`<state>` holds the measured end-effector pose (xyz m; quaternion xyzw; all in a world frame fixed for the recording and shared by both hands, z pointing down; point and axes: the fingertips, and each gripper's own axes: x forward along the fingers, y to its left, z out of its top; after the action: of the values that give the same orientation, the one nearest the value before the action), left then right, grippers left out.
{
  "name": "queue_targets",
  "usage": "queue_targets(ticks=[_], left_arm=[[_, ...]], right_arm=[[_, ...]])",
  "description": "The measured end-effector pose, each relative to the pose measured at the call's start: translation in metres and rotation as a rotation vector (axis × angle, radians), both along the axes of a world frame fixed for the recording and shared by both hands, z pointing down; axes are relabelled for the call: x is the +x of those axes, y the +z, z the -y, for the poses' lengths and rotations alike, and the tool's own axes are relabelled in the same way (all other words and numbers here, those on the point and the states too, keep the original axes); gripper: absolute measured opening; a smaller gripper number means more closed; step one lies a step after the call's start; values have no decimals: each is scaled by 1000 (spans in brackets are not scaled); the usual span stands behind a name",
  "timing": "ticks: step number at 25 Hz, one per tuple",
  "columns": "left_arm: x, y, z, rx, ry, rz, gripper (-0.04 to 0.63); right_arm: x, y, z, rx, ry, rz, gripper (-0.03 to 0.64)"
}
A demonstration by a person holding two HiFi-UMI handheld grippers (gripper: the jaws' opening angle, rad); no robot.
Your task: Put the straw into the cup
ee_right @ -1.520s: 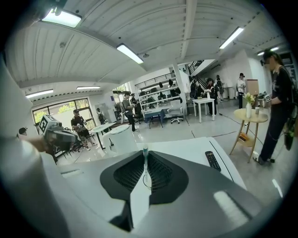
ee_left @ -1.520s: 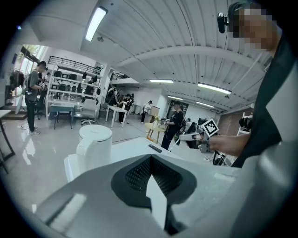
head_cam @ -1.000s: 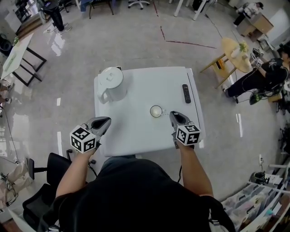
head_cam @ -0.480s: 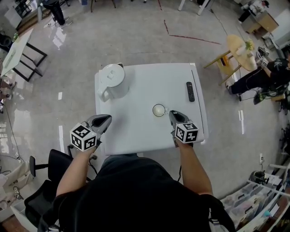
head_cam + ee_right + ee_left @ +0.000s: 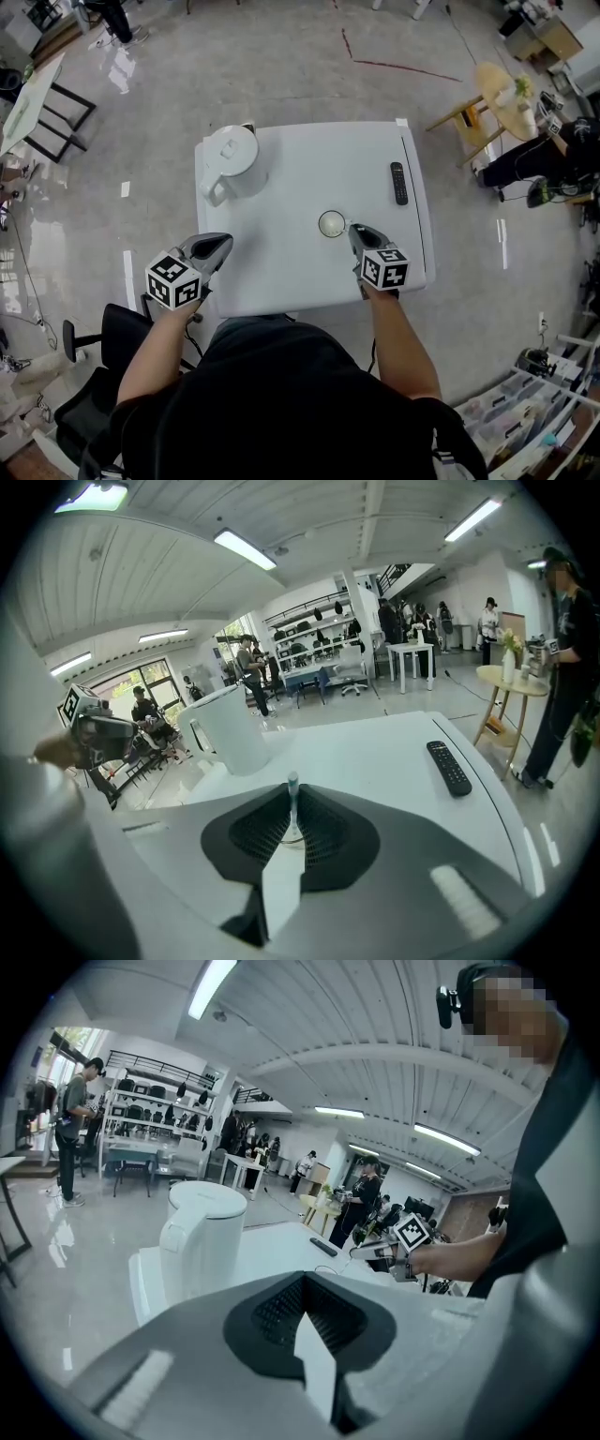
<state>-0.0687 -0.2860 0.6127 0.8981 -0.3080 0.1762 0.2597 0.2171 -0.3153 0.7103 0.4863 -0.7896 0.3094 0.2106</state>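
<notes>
A small round cup (image 5: 330, 224) stands on the white table (image 5: 309, 169), right of its middle. My right gripper (image 5: 357, 232) lies just right of the cup, jaws pointing at it. It is shut on a thin pale straw (image 5: 292, 797), which sticks out upright past the jaw tips in the right gripper view (image 5: 292, 832). In the head view the straw (image 5: 346, 228) shows as a faint line reaching toward the cup's rim. The jaws hide the cup in the right gripper view. My left gripper (image 5: 223, 243) hovers at the table's front left edge, shut and empty (image 5: 303, 1290).
A white kettle (image 5: 232, 159) stands at the table's back left corner, also seen as kettle (image 5: 202, 1232) and kettle (image 5: 230, 728). A black remote (image 5: 398, 183) lies near the right edge. A round wooden side table (image 5: 506, 94) and people are farther off.
The right gripper with the straw has edged closer to the cup. The left gripper has stayed at the front left edge. The head camera has shifted a little.
</notes>
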Motion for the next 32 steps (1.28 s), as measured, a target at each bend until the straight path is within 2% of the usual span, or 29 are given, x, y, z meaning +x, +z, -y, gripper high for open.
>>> queue_targets(ticks=[25, 32], left_arm=[[-3, 7, 3, -15, -1, -4, 0], [-3, 6, 0, -18, 3, -3, 0]], right_arm=[[-3, 11, 4, -1, -2, -12, 58], [-2, 11, 5, 3, 2, -20, 126]])
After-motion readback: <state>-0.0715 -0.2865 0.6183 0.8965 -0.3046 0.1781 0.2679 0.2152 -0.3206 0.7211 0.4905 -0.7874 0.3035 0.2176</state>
